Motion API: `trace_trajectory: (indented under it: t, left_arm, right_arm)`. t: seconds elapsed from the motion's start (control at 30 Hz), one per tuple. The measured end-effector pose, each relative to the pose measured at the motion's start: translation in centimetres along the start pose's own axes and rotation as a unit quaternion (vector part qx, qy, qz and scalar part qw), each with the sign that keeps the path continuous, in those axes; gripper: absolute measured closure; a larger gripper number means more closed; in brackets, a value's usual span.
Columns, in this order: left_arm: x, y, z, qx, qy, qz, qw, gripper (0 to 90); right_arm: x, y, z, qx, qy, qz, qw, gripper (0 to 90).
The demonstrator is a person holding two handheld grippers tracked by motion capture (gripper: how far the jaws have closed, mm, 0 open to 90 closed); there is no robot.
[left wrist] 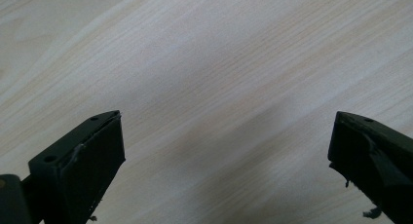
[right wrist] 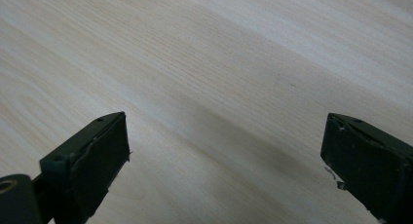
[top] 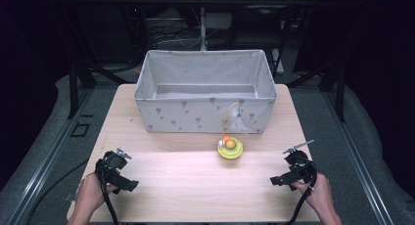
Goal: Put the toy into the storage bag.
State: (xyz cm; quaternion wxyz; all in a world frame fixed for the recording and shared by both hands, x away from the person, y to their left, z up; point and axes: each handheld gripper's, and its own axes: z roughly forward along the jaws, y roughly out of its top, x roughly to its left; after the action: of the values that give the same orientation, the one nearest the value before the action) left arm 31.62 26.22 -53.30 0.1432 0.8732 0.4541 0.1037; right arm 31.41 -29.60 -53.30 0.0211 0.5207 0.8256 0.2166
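Left of the yellow toy (top: 230,147) and nearer the person, the left gripper (top: 128,184) rests on the table (top: 195,186), jaws spread, empty. The toy sits just before the fabric bin (top: 205,118). Right of the toy, the right gripper (top: 277,180) is likewise spread, holding nothing.

Surface: a pale wooden table (top: 195,186) with a fine straight grain, rectangular, its bare top lit by a brighter band across the middle.
Grain close up: both gripper views look down on the same light wood, the lines running slantwise across each.
At the far edge: a grey fabric storage box (top: 205,118) printed with small darker motifs, open at the top, standing directly on the wood.
Just in front of the box: a small round yellow toy (top: 230,148) with orange balls on top and a thin curved wand rising from it.
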Motion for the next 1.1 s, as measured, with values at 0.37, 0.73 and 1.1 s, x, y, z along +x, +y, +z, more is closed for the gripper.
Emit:
trace_trajectory:
  t: [0.37, 0.73, 1.1]
  left_arm:
    - [0.1, -0.1, 0.0, 0.007, -0.001, 0.002, 1.0, 0.2]
    - [0.0, -0.4, 0.0, 0.01, 0.0, -0.002, 1.0, 0.2]
    - [-0.1, -0.4, 0.3, 0.018, -0.006, 0.0, 0.9998, 0.2]
  right_arm:
    - [0.8, 0.5, -0.5, 0.02, 0.001, -0.02, 0.9996, 3.6]
    - [3.6, 1.7, -2.0, 0.022, 0.019, -0.052, 0.9982, 4.0]
    - [5.6, 4.0, -2.2, 0.04, 0.053, -0.089, 0.9938, 4.8]
